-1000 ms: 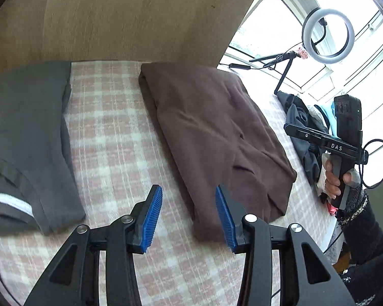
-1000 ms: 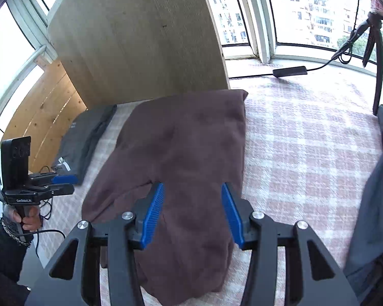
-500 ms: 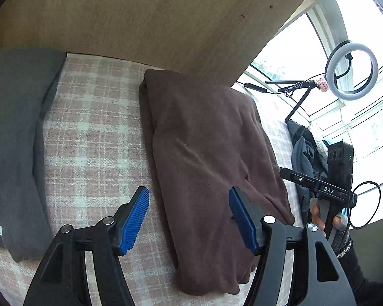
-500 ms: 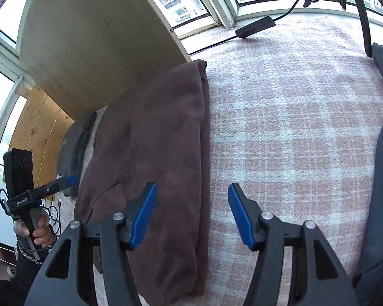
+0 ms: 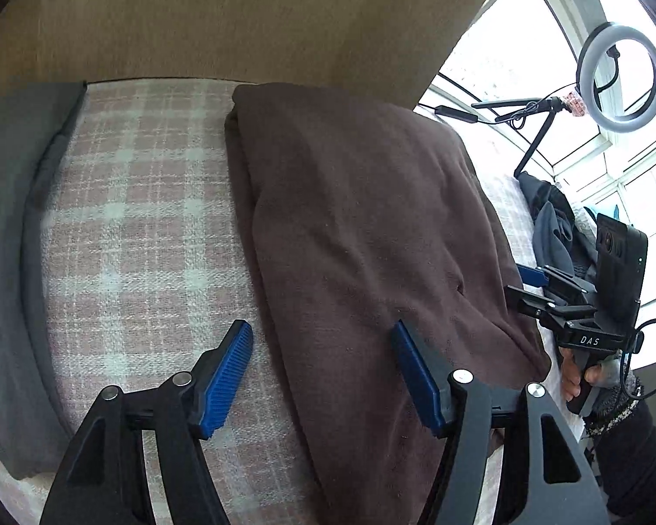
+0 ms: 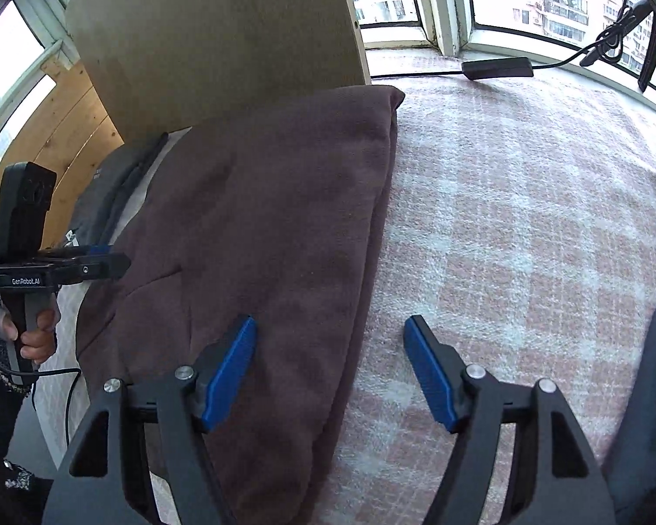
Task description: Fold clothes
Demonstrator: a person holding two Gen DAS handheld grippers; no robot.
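Note:
A brown garment (image 5: 363,236) lies folded lengthwise on the pink plaid bedspread (image 5: 144,227); it also shows in the right wrist view (image 6: 266,236). My left gripper (image 5: 323,372) is open and straddles the garment's left long edge near its near end. My right gripper (image 6: 332,367) is open and straddles its right long edge. Each gripper shows in the other's view, the right one (image 5: 560,302) beside the garment's right side, the left one (image 6: 65,262) at its left side. Both are empty.
A folded grey garment (image 5: 4,262) lies left of the brown one. A wooden board (image 5: 223,17) stands behind the bed. A pile of dark clothes (image 5: 555,227) and a ring light (image 5: 621,78) stand at the right. A black cable and adapter (image 6: 498,68) lie by the window.
Both grippers have moved in close over the brown garment's near end and opened wider, each now straddling one long edge. The garment has not moved.

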